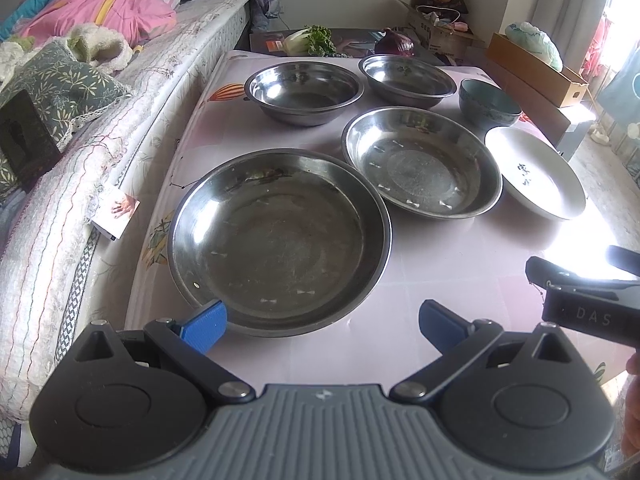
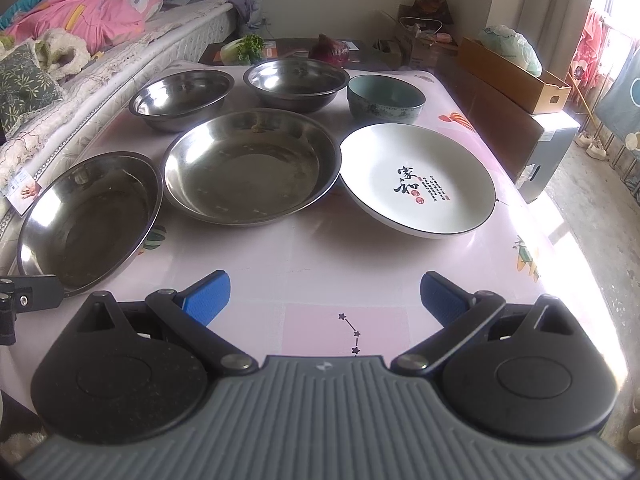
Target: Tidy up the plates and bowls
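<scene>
Both the left gripper [image 1: 322,322] and right gripper [image 2: 325,294] hover at the bench's [image 2: 320,248] near edge, jaws released and empty. Two steel plates [image 1: 280,236] [image 1: 422,160] and a white plate [image 2: 418,180] line the near row; two steel bowls [image 1: 304,90] [image 1: 408,78] and a teal bowl [image 2: 386,98] stand along the far edge.

left wrist: low, near edge, faces table [image 1: 460,264] lengthwise | right wrist: same, further right | shared: all dishes

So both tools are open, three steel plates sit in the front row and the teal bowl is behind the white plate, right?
Not quite: the right wrist view shows two steel plates in front; the third dish there is the white plate. Both tools are open, teal bowl behind it.
</scene>
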Motion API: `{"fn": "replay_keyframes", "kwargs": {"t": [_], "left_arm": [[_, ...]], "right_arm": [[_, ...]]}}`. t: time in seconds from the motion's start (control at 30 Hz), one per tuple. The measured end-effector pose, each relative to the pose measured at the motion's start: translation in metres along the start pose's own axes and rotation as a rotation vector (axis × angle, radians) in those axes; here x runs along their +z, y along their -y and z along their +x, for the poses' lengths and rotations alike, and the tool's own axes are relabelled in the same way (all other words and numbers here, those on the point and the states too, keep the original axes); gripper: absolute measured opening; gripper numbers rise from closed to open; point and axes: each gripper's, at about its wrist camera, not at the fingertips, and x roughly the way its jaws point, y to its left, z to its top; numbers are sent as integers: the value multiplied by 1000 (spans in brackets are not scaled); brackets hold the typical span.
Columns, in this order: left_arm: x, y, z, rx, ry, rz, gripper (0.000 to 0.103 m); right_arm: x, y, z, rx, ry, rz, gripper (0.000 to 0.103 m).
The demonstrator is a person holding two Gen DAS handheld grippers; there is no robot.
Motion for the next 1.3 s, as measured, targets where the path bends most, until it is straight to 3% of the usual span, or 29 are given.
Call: {"fn": "replay_keyframes", "kwargs": {"t": [1.3], "left_arm": [[5, -9, 8, 11, 12, -14, 103]], "right_arm": [[-2, 7, 11, 7, -9, 19, 102]]}}
